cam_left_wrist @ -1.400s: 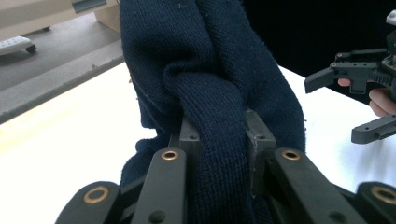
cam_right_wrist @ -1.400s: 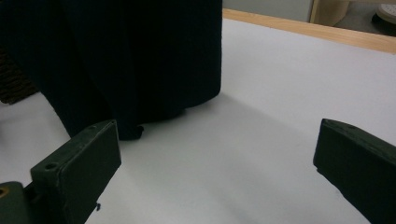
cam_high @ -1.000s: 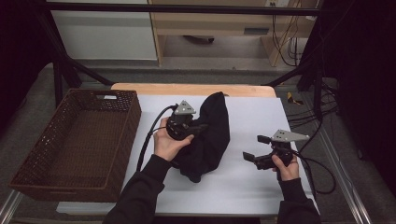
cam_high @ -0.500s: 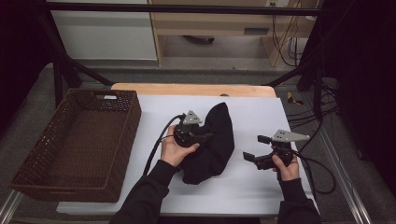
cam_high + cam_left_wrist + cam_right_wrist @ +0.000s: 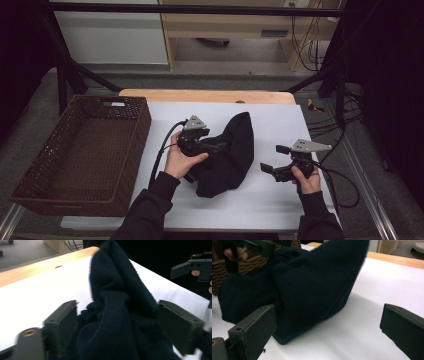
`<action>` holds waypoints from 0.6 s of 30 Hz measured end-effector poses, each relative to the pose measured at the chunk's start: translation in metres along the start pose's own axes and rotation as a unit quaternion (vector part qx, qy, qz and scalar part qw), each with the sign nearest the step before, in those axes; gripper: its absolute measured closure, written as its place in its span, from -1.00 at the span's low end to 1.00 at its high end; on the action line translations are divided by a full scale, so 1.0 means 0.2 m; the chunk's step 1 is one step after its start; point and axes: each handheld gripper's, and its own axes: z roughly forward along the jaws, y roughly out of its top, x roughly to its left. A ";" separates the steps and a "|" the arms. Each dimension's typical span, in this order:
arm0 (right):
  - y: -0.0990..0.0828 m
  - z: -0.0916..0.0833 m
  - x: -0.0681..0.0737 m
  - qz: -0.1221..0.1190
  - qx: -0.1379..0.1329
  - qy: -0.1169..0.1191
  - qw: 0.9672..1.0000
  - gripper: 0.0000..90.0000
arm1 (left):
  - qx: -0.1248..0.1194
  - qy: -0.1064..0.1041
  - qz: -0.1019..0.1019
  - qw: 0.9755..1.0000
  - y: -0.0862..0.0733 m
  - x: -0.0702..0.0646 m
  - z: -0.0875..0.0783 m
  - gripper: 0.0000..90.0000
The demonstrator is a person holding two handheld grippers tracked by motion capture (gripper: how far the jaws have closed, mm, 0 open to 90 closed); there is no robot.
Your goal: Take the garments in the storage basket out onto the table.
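**A:** Start at the left gripper (image 5: 117, 325). How do its jaws stand?

**B:** Wide apart, and they have just been opening. The dark navy knitted cloth, bunched into a soft heap (image 5: 117, 302), lies between them, but the pads sit to either side of the folds and do not press on it. In the high view the left gripper (image 5: 212, 146) sits at the heap's left flank, with the left hand (image 5: 181, 159) wrapped around its body.

**A:** And the right gripper (image 5: 328, 331)?

**B:** Its jaws stand wide too, with nothing between them but bare white tabletop. The cloth lies just ahead of and beside its left jaw, apart from it. From above, the right gripper (image 5: 275, 161) is off to the heap's right, held by the right hand (image 5: 306, 179).

**A:** What is beyond the fingers?

**B:** A white table surface (image 5: 280, 125) with a pale wooden strip along its far edge (image 5: 200, 95). Well to the left of the left gripper stands a dark brown woven wicker basket, rectangular (image 5: 127, 150), with nothing visible inside. Past the table is grey floor, black frame bars (image 5: 195, 8), a light wooden cabinet (image 5: 230, 30) and loose cables (image 5: 305, 35) at far right.

**A:** Anything hard to make out?

**B:** The left gripper's view is blurred at the jaws. The heap's underside and near folds are too dark to read. The person's dark sleeves (image 5: 150, 210) are cut off at the bottom edge.
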 end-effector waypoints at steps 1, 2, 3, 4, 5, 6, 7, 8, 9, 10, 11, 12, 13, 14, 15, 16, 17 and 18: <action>0.00 0.00 0.00 0.000 0.000 0.001 1.000 -0.98 | 0.004 0.000 0.000 1.000 0.00 0.00 -0.02 -0.76; 0.00 0.00 0.00 0.000 0.000 0.001 1.000 -0.98 | 0.006 0.000 -0.003 1.000 0.00 0.00 -0.03 -0.76; 0.00 0.00 0.00 0.001 0.000 0.002 1.000 -0.98 | 0.007 0.001 -0.004 1.000 -0.01 0.01 -0.04 -0.79; 0.00 0.00 0.00 0.001 0.000 0.002 1.000 -0.98 | 0.008 0.000 -0.003 1.000 -0.01 0.01 -0.06 -0.81; 0.00 0.00 0.00 0.001 0.000 0.002 1.000 -0.98 | 0.011 0.003 -0.002 1.000 -0.02 0.01 -0.07 -0.85; 0.00 0.00 0.00 0.001 0.001 0.002 1.000 -0.98 | 0.009 0.007 -0.003 1.000 -0.03 0.01 -0.08 -0.87; 0.00 0.00 0.00 0.001 0.001 0.002 1.000 -0.98 | 0.007 0.008 -0.006 1.000 -0.04 0.01 -0.09 -0.87; 0.00 0.00 0.00 0.001 0.000 0.002 1.000 -0.98 | 0.005 0.008 -0.009 1.000 -0.05 0.02 -0.10 -0.88; 0.00 0.00 0.00 0.002 0.001 0.001 1.000 -0.98 | 0.006 0.007 -0.010 1.000 -0.06 0.02 -0.12 -0.89; 0.00 0.00 0.00 0.002 0.001 0.001 1.000 -0.98 | 0.002 0.006 -0.012 1.000 -0.07 0.02 -0.13 -0.90; 0.00 0.00 0.00 0.001 0.002 0.000 1.000 -0.98 | 0.000 0.006 -0.013 1.000 -0.08 0.03 -0.14 -0.90; 0.00 0.00 0.00 0.000 0.001 0.000 1.000 -0.98 | 0.001 0.005 -0.014 1.000 -0.09 0.03 -0.15 -0.91; 0.00 0.01 0.01 0.001 0.001 0.001 1.000 -0.99 | -0.001 0.008 -0.014 1.000 -0.10 0.03 -0.17 -0.93; 0.00 0.01 0.01 0.001 0.001 0.001 1.000 -0.99 | -0.001 0.012 -0.014 1.000 -0.10 0.04 -0.18 -0.93; 0.00 0.01 0.01 0.004 0.004 0.002 1.000 -0.99 | -0.001 0.014 -0.014 1.000 -0.11 0.04 -0.19 -0.93; 0.00 0.02 0.01 0.002 0.005 0.002 1.000 -0.99 | -0.002 0.015 -0.017 1.000 -0.12 0.04 -0.20 -0.93; 0.00 0.02 0.01 0.002 0.005 0.002 1.000 -0.99 | -0.002 0.017 -0.018 1.000 -0.13 0.04 -0.21 -0.93; 0.00 0.02 0.01 0.003 0.007 0.003 1.000 -0.99 | 0.000 0.019 -0.018 1.000 -0.15 0.05 -0.22 -0.93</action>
